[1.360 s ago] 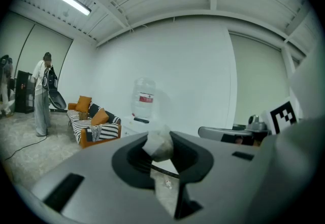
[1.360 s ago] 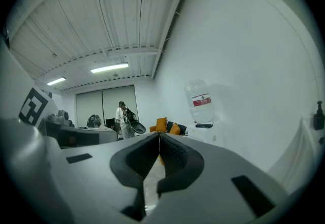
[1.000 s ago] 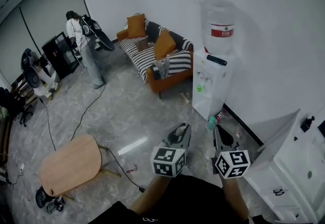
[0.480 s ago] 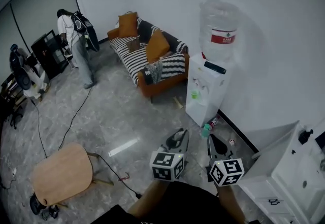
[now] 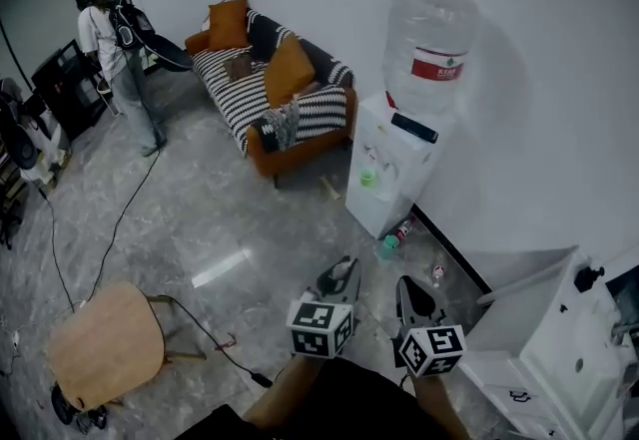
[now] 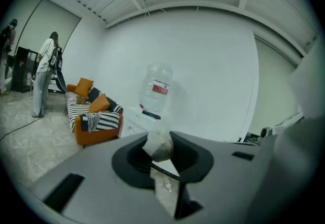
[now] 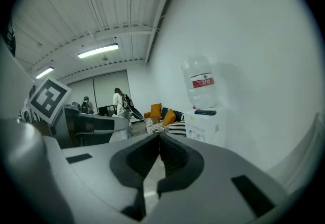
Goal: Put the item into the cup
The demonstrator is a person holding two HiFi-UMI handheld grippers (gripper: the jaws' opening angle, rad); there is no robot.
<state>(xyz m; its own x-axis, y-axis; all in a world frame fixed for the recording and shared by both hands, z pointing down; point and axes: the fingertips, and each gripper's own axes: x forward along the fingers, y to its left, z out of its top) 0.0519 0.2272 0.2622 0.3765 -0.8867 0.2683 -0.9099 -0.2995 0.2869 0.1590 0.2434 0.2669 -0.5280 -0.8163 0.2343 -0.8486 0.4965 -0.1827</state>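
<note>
Carrying the item [image 6: 158,148] toward a cup seems to be the step in hand, and the task looks to be in its early part. The left gripper [image 5: 341,268] has its jaws closed on the item, a small, pale, crumpled lump sitting between the pads near their tips. The right gripper [image 7: 159,139] has its jaws pressed together with nothing between them. Both grippers are held in the air side by side, above the grey floor [image 5: 230,219]. They point toward the water dispenser [image 5: 399,164], which stands against the white wall. A white cabinet [image 5: 559,358] is near on the right. No cup can be made out with certainty in any view, and a small green thing [image 5: 368,180] in the dispenser's niche is too small to name. The next move, I think, calls for finding the cup and bringing the left gripper over its mouth. Only then should the jaws open, so that the item falls inside and not beside it.
</note>
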